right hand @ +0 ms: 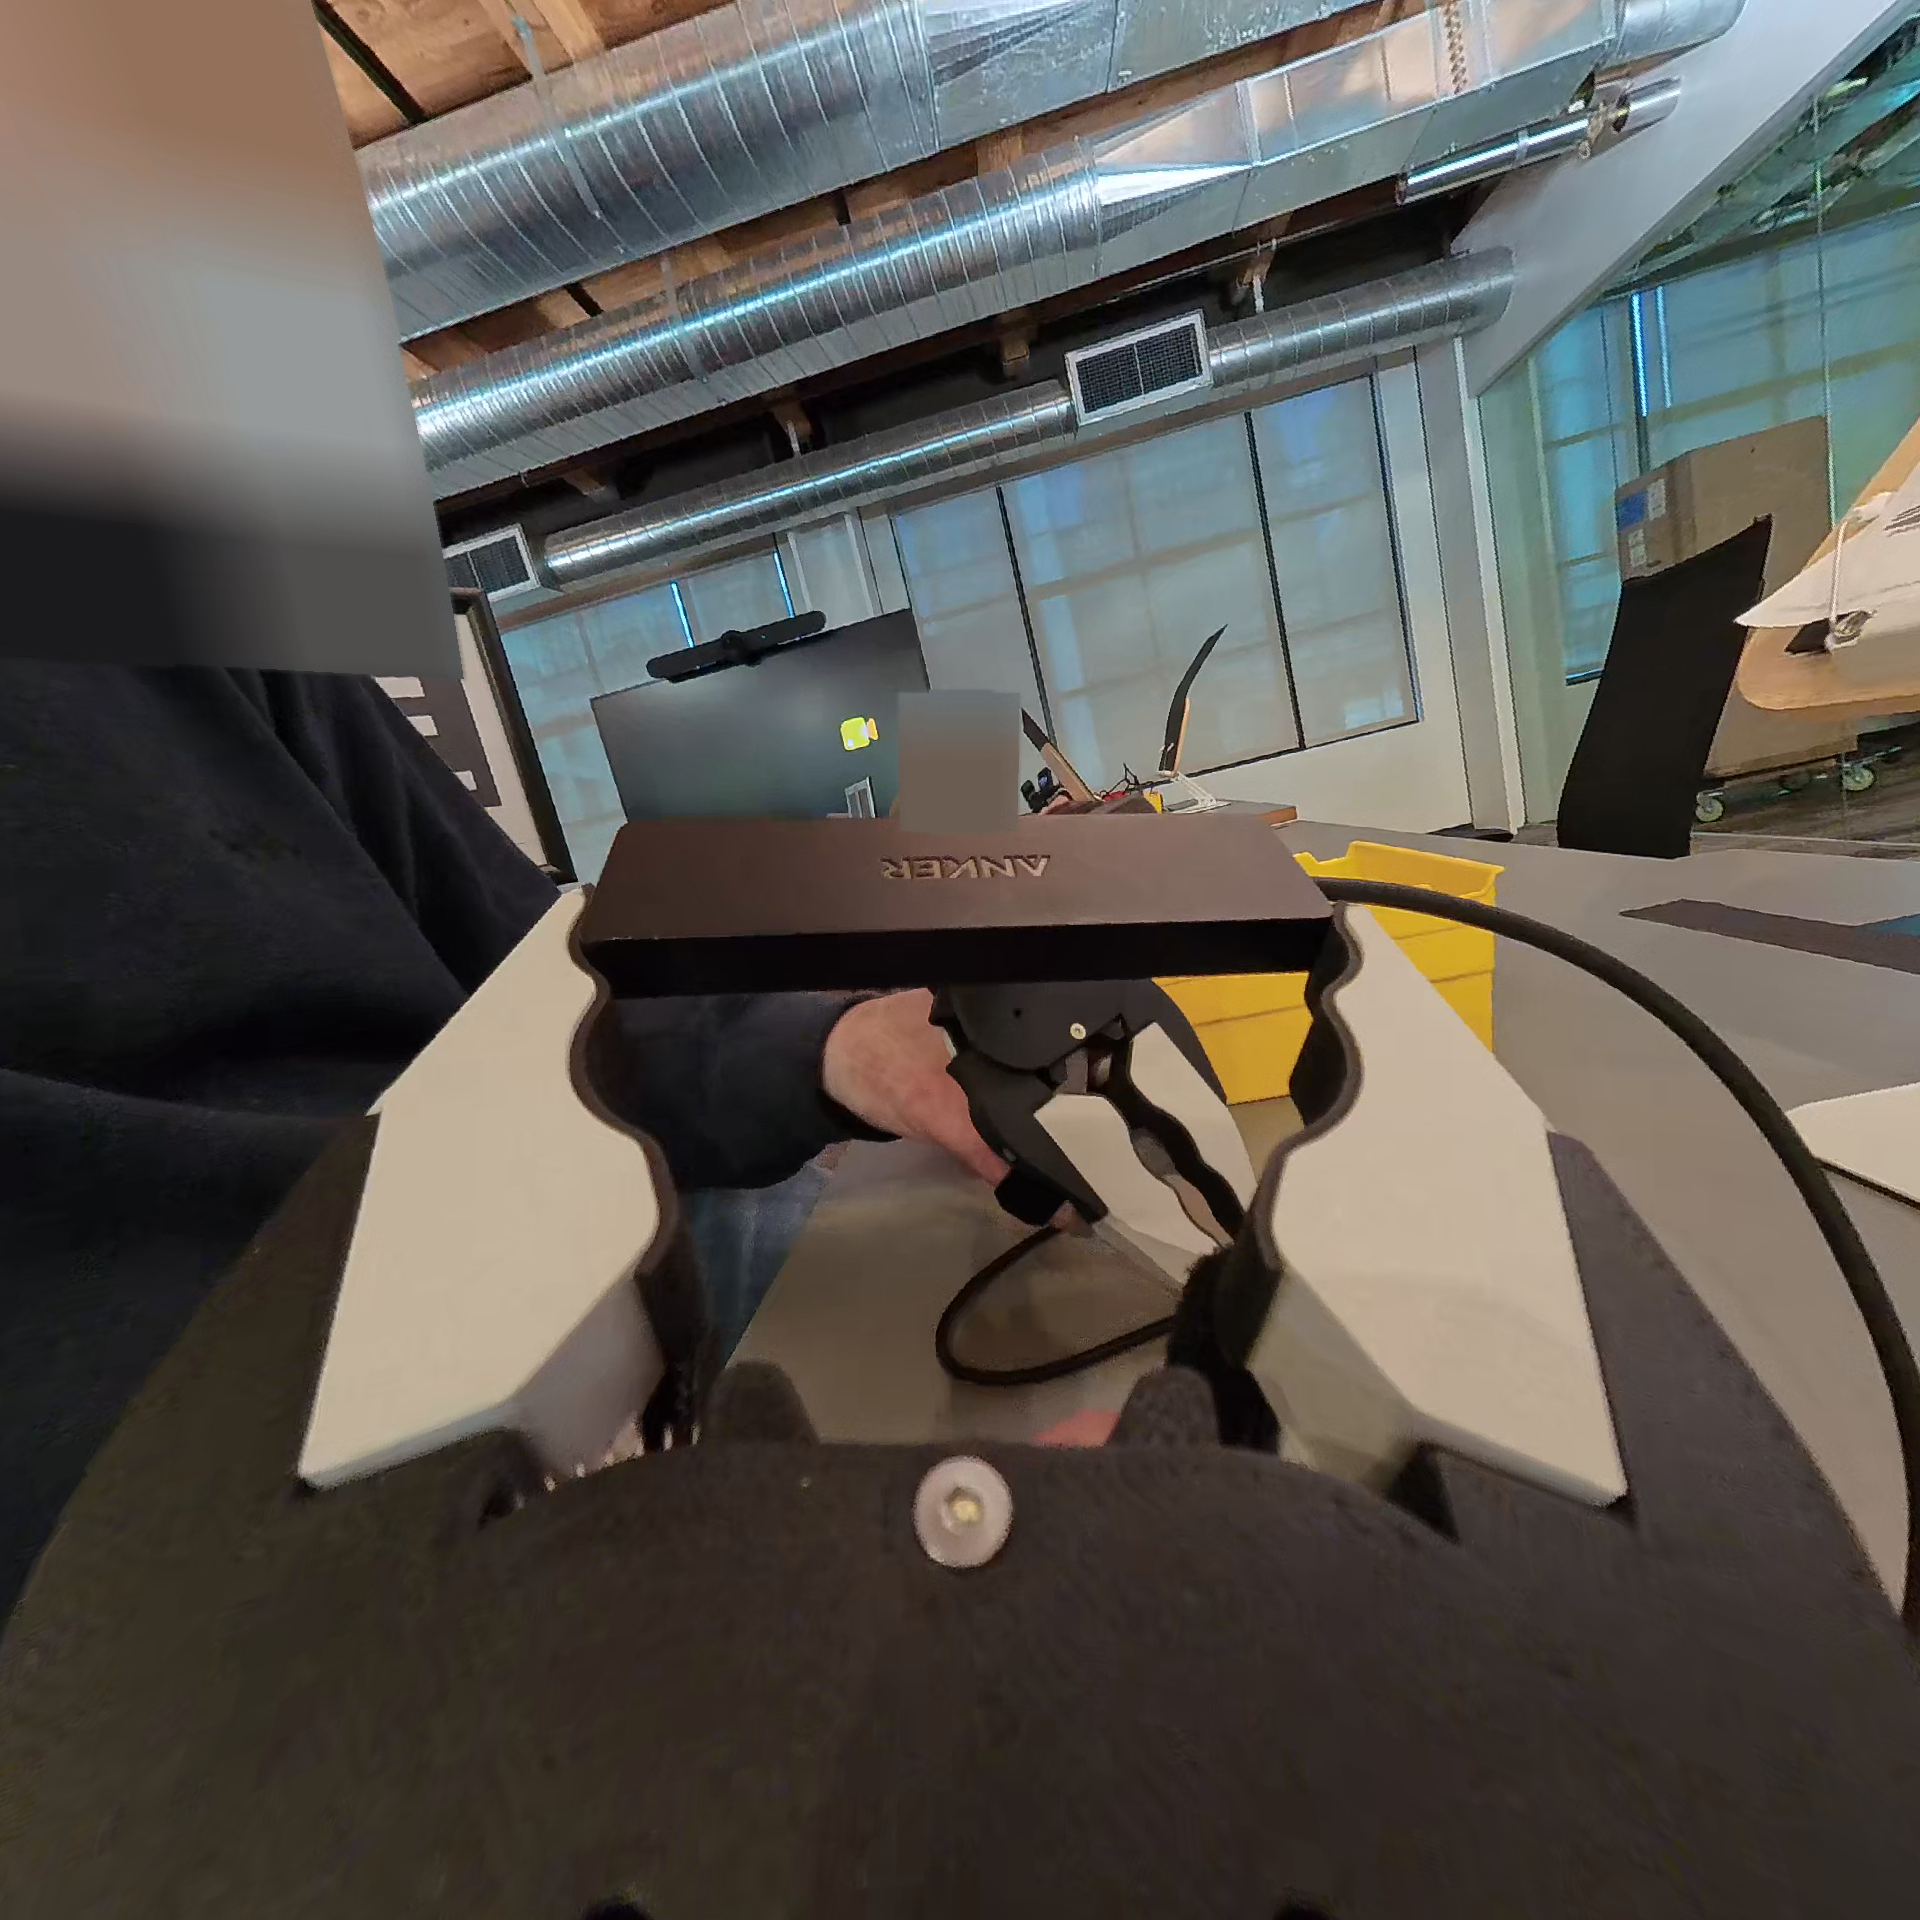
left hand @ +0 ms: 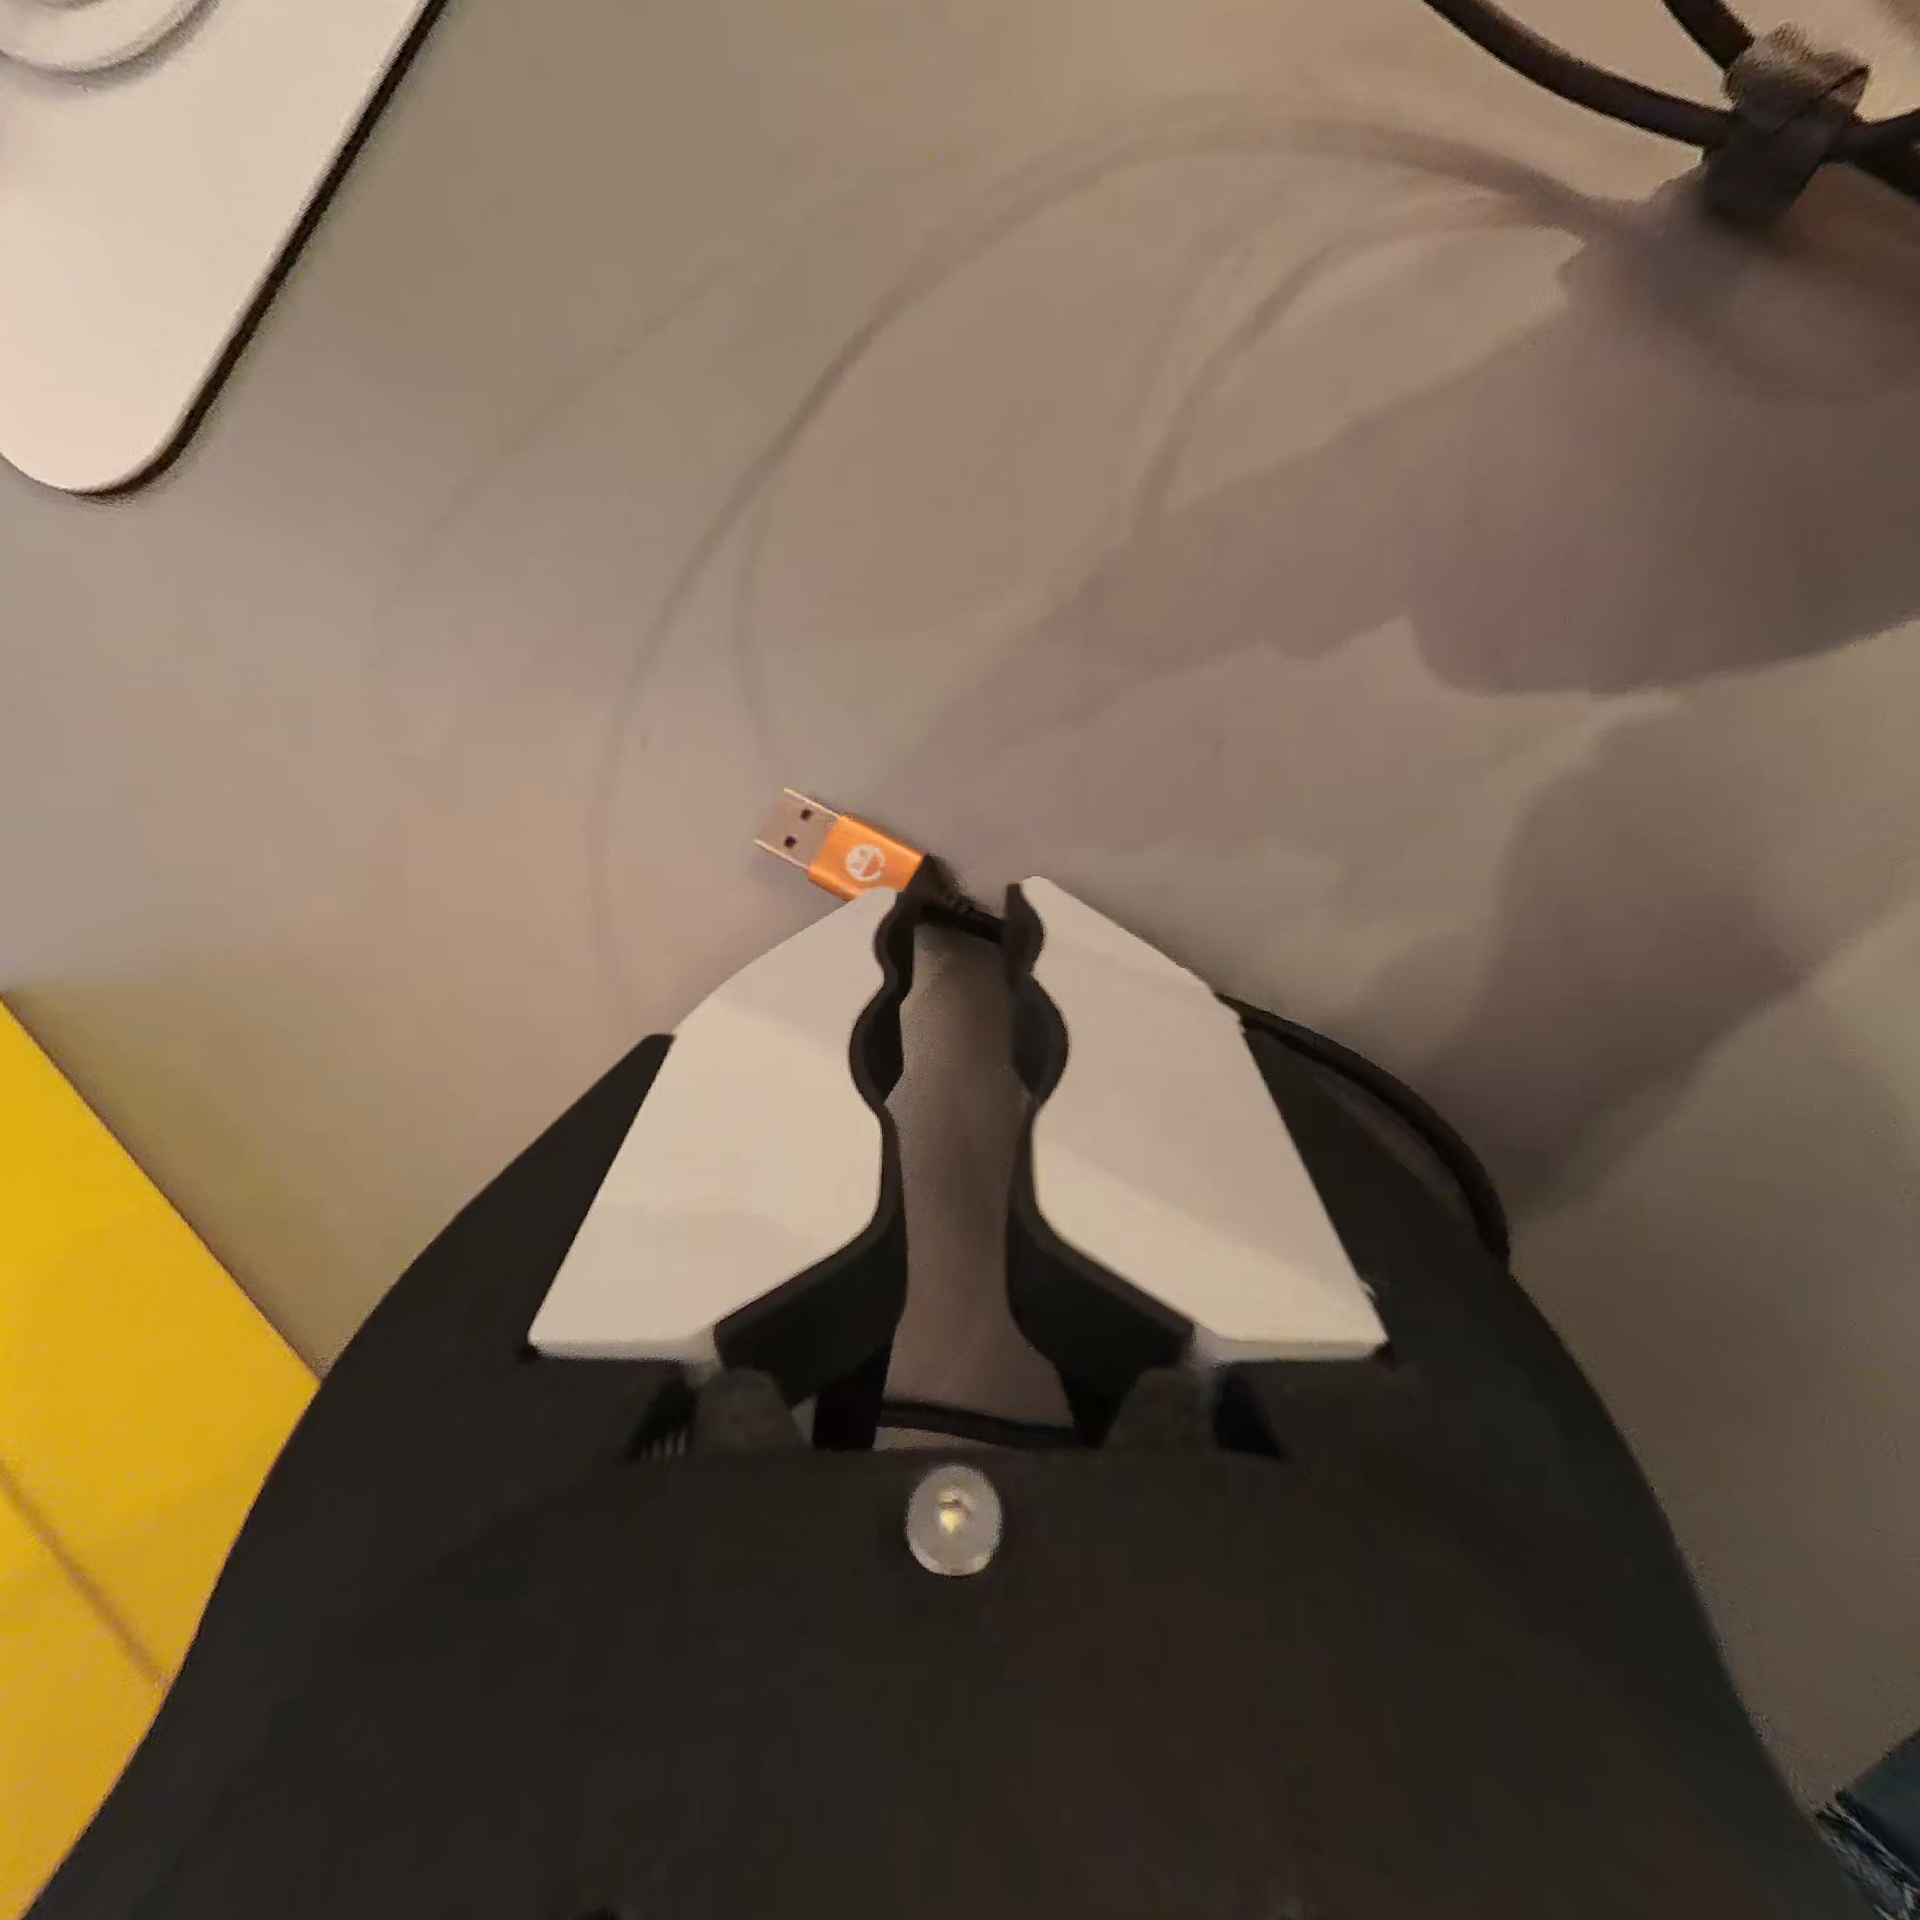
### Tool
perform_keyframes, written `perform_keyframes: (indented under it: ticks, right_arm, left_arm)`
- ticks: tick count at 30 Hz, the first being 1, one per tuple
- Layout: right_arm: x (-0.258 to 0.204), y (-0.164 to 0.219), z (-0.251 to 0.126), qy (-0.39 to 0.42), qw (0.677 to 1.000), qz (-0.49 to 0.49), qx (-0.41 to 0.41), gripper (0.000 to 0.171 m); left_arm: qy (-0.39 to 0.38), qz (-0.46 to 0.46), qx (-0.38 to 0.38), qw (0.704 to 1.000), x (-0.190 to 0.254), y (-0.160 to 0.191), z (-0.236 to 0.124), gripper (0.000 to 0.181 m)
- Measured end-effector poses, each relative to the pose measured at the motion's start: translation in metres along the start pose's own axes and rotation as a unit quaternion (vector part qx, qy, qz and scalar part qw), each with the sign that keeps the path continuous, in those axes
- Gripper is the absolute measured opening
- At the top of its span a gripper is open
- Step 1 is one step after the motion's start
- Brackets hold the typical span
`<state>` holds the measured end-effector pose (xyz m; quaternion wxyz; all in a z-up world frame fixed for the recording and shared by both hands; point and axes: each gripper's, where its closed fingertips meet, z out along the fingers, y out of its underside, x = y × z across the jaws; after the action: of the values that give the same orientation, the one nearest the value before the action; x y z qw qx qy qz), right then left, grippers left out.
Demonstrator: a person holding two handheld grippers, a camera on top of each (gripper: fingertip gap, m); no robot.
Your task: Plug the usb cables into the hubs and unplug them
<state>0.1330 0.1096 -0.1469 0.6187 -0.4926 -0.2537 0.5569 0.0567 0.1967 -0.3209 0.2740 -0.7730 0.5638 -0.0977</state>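
One black hub (right hand: pixel 956 906), with embossed lettering on its top face, sits clamped end to end between the right gripper (right hand: pixel 961 935) fingers at frame centre. One orange USB plug (left hand: pixel 840 854), round white logo on its shell, lies on the grey table (left hand: pixel 1039 468). The left gripper (left hand: pixel 951 902) seems parted, its cable (left hand: pixel 961 914) crossing the tips.

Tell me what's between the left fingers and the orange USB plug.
Only the black cable, running from the orange USB plug back between the left gripper fingers; seen in the left wrist view.
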Motion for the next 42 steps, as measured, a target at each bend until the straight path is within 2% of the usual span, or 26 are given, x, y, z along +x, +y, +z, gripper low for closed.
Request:
perform_keyframes:
  ticks: [5, 6, 10, 13, 18, 21, 24, 27, 29, 31, 35, 39, 42]
  right_arm:
    - [0.002, 0.0, -0.002, 0.005, 1.0, -0.002, 0.0, 0.129]
    - [0.002, 0.001, -0.001, 0.005, 1.0, -0.003, -0.002, 0.129]
    - [0.004, 0.009, 0.002, 0.01, 1.0, -0.007, -0.021, 0.129]
    - [0.005, 0.01, 0.001, 0.014, 1.0, -0.009, -0.025, 0.129]
    - [0.011, 0.02, 0.0, 0.03, 0.998, -0.021, -0.057, 0.129]
    - [0.012, 0.025, 0.001, 0.035, 0.996, -0.029, -0.071, 0.13]
    - [0.013, 0.027, 0.001, 0.037, 0.996, -0.033, -0.078, 0.129]
    - [0.013, 0.028, 0.001, 0.039, 0.995, -0.035, -0.08, 0.129]
    - [0.014, 0.027, 0.0, 0.041, 0.995, -0.035, -0.078, 0.129]
    - [0.014, 0.026, -0.001, 0.041, 0.996, -0.035, -0.076, 0.129]
    - [0.014, 0.028, 0.0, 0.041, 0.995, -0.038, -0.079, 0.13]
    - [0.015, 0.028, 0.0, 0.044, 0.995, -0.042, -0.08, 0.13]
    - [0.014, 0.029, -0.001, 0.044, 0.995, -0.044, -0.081, 0.129]
  left_arm:
    - [0.025, -0.061, -0.017, 0.998, 0.003, 0.007, 0.004, 0.05]
    - [0.027, -0.065, -0.014, 0.997, 0.005, 0.005, 0.005, 0.049]
    - [0.027, -0.052, -0.004, 0.998, 0.01, -0.005, 0.01, 0.023]
    - [0.04, -0.012, -0.01, 0.999, 0.015, -0.009, 0.012, 0.007]
    - [0.101, 0.048, -0.017, 0.994, 0.029, -0.007, 0.008, 0.006]
    - [0.156, 0.073, 0.005, 0.985, 0.043, -0.01, -0.003, 0.006]
    - [0.194, 0.137, 0.002, 0.971, 0.055, -0.004, -0.012, 0.006]
    - [0.174, 0.174, -0.012, 0.969, 0.056, 0.002, -0.008, 0.009]
    - [0.163, 0.181, -0.014, 0.97, 0.057, 0.006, -0.007, 0.023]
    - [0.151, 0.174, 0.004, 0.973, 0.058, 0.005, -0.006, 0.026]
    - [0.123, 0.166, 0.036, 0.978, 0.061, 0.002, -0.005, 0.006]
    - [0.11, 0.154, 0.047, 0.981, 0.06, 0.001, -0.005, 0.006]
    - [0.139, 0.147, 0.049, 0.978, 0.062, 0.0, -0.014, 0.006]
